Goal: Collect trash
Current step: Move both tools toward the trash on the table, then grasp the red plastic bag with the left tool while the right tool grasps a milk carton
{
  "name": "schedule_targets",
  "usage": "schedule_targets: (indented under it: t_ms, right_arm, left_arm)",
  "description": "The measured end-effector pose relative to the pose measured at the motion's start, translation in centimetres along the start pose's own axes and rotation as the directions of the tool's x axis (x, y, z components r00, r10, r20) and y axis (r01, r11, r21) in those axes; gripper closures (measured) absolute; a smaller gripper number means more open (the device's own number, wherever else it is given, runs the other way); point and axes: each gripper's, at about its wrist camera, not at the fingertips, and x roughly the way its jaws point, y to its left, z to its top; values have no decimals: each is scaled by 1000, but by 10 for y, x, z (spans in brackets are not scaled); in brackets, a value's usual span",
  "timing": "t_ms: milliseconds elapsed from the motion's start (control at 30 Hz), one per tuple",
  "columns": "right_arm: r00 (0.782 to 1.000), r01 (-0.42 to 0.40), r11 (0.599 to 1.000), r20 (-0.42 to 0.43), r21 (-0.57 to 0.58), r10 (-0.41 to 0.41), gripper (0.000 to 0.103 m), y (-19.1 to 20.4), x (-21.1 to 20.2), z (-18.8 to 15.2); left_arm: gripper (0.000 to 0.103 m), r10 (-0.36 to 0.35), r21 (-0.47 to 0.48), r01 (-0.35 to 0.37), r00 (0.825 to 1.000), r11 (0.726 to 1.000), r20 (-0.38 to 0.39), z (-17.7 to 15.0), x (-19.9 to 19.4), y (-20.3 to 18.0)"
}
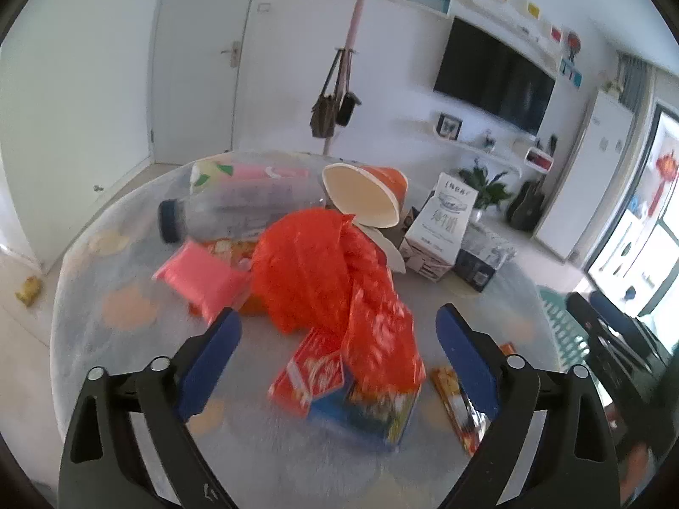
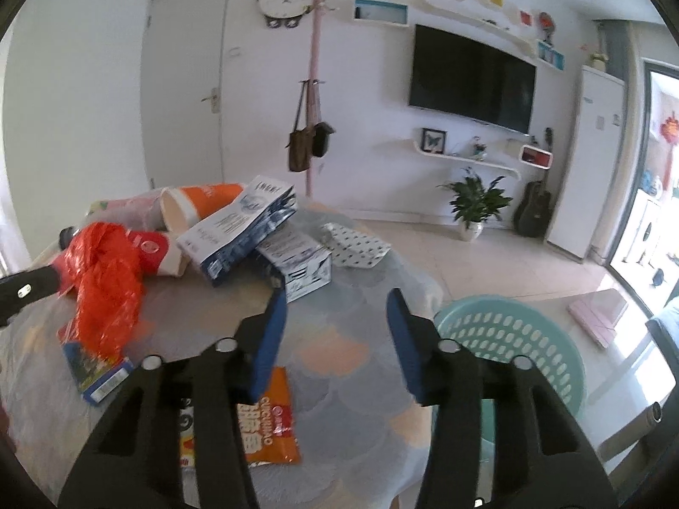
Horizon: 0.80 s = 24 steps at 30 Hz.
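Observation:
Trash lies on a round table with a pale patterned cloth (image 1: 127,263). A crumpled orange plastic bag (image 1: 322,271) sits in the middle, over a red and blue snack box (image 1: 339,390). My left gripper (image 1: 339,331) is open, its blue pads on either side of the bag and box, just short of them. Behind are a plastic bottle (image 1: 237,208), a pink packet (image 1: 199,280) and an orange paper cup (image 1: 365,195). My right gripper (image 2: 335,309) is open and empty above the cloth. An orange snack wrapper (image 2: 267,420) lies under its left finger. The orange bag also shows in the right wrist view (image 2: 106,280).
White and blue cartons (image 2: 242,229) and a dotted packet (image 2: 356,246) lie at the table's far side. A teal perforated basket (image 2: 509,339) stands off the table's right edge. A yellow scrap (image 1: 29,292) lies on the floor. A coat stand (image 2: 314,106) stands behind.

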Motion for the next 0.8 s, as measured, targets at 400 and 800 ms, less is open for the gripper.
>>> schedule_targets:
  t_ms: [400, 800]
  right_arm:
    - [991, -102, 995, -90, -20, 99, 59, -9, 13, -23]
    - [940, -303, 952, -150, 37, 305, 46, 0, 79, 53]
  left_arm:
    - [16, 116, 98, -105, 986, 990, -116, 12, 67, -13]
    - [65, 72, 103, -59, 989, 993, -129, 6, 74, -14]
